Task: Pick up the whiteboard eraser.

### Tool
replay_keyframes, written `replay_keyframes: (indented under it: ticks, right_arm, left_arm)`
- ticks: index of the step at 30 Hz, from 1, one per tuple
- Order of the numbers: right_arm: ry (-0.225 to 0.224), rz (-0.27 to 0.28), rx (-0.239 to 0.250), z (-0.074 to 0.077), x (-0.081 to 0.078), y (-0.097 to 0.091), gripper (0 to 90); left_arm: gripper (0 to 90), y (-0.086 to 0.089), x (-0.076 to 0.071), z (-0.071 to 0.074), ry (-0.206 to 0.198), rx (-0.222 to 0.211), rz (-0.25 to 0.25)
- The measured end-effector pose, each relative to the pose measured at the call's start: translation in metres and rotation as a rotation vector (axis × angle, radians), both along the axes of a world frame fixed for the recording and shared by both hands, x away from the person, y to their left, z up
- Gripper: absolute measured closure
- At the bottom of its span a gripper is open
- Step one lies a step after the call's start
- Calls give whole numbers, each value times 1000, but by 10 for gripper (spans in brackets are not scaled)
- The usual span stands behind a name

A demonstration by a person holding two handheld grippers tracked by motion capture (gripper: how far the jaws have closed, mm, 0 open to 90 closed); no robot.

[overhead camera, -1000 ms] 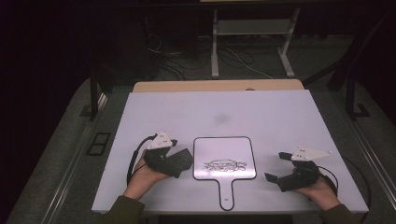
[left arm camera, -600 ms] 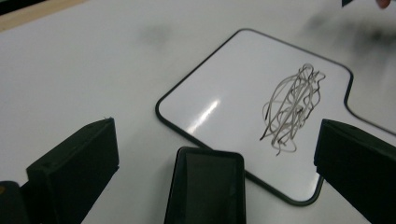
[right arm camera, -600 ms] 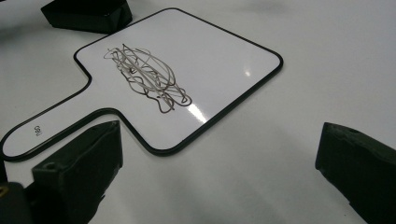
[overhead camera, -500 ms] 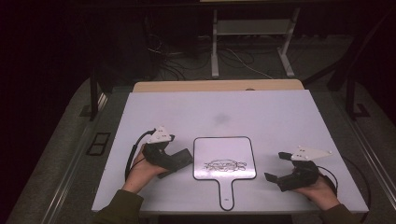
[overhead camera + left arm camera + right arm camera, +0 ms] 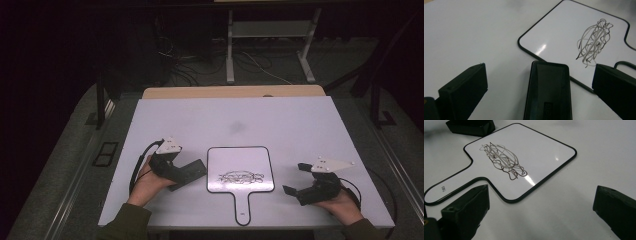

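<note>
A small white paddle-shaped board [image 5: 241,165] lies flat on the white table [image 5: 280,120], its handle toward the front edge. A dark scribble [image 5: 241,176] marks its lower part, also seen as scribble [image 5: 594,40] and scribble [image 5: 504,161]. A black eraser block [image 5: 547,90] lies between the jaws of my left gripper [image 5: 541,72], with a gap on each side; it just overlaps the board's left edge. In the high view the left gripper [image 5: 181,172] is open beside the eraser [image 5: 196,169]. My right gripper [image 5: 296,179] is open to the right of the board, nothing between its jaws [image 5: 542,195].
A wooden strip [image 5: 230,92] runs along the table's far edge. Beyond it stand a metal frame [image 5: 270,45] and loose cables on a dark floor. Bare white tabletop spreads behind the board.
My left hand and gripper have shifted slightly to the left. The right gripper and the board have not moved.
</note>
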State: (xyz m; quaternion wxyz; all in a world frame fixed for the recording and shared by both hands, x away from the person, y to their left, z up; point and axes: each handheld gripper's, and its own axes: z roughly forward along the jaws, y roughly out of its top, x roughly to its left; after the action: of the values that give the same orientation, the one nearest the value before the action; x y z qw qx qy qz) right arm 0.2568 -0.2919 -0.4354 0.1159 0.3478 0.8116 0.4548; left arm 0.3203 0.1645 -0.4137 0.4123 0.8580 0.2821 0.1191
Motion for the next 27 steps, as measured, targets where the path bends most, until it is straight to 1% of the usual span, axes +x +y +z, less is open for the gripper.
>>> replay_keyframes:
  ticks: [2, 8, 10, 12, 13, 14, 15, 18, 25, 27]
  right_arm:
    - [0, -1, -1, 0, 0, 0, 0]
    - [2, -1, 1, 0, 0, 0, 0]
    - [0, -1, 2, 0, 0, 0, 0]
    - [1, -1, 2, 0, 0, 0, 0]
    - [1, -1, 2, 0, 0, 0, 0]
    - [1, -1, 2, 0, 0, 0, 0]
    - [0, 0, 1, 0, 0, 0, 0]
    - [3, 0, 2, 0, 0, 0, 0]
    - [2, 2, 2, 0, 0, 1, 0]
    - [4, 1, 3, 0, 0, 1, 0]
  left_arm:
    - [0, 2, -1, 0, 5, 16, 0]
    - [0, 6, -2, -1, 14, 17, 6]
    - [0, 7, -2, -1, 20, 29, 2]
    - [0, 6, -2, -2, 26, 31, 2]
    - [0, 6, -2, -3, 30, 43, -8]
    - [0, 6, -2, -3, 30, 43, -8]
    - [0, 6, -2, -4, 33, 52, -12]
    - [2, 5, -2, -7, 49, 78, -28]
    - [51, 3, -5, -11, 69, 125, -66]
    - [56, 3, -5, -12, 70, 132, -67]
